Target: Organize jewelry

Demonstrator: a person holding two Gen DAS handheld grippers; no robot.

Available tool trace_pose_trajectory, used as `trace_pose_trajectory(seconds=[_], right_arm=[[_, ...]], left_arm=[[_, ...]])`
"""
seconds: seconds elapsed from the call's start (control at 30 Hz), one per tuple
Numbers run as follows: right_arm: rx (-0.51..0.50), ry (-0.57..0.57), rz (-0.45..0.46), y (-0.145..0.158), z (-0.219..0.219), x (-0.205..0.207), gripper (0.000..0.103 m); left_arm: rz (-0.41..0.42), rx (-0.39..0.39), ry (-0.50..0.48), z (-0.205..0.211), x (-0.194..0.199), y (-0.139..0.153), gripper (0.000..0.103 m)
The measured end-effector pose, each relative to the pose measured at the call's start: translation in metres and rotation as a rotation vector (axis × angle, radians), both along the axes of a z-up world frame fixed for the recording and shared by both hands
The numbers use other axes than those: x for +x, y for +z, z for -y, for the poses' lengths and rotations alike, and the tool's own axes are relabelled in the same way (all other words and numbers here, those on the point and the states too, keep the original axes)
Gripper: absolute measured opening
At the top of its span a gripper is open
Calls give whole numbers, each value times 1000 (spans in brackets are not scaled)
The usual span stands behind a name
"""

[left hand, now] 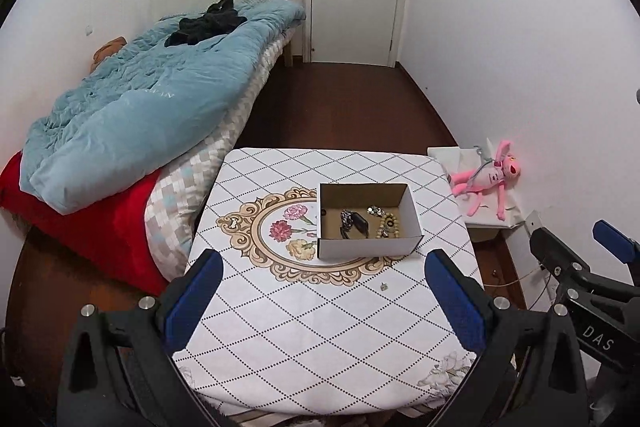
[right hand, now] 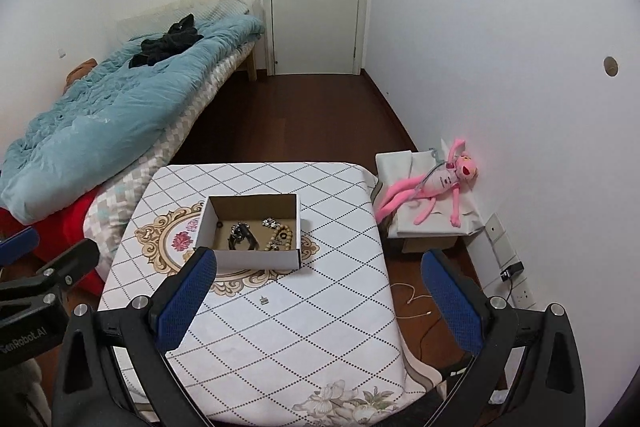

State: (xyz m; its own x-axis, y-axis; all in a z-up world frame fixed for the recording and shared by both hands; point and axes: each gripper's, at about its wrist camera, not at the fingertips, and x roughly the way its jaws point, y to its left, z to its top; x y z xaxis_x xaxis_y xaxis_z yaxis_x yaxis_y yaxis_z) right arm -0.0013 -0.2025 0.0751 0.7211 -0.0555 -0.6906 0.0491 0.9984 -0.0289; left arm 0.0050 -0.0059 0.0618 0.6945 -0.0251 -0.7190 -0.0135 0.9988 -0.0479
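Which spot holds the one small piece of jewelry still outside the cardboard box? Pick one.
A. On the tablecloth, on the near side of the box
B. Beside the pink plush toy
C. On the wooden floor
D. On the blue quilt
A: a small metallic piece lies alone on the tablecloth, on the near side of the cardboard box, which already holds the beaded bracelet and other pieces.
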Motion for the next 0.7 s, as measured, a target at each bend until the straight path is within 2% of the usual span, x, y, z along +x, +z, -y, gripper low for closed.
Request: trace_pose_trajectory(seconds=[0.33, 0.7], right_arm=[[11, 13, -19, 3, -4, -4, 103], [25, -13, -72, -11, -1, 39, 103]], left_arm=[[-24, 1, 8, 1, 0, 1, 103], [-83, -2, 38, -1, 52, -12, 103]])
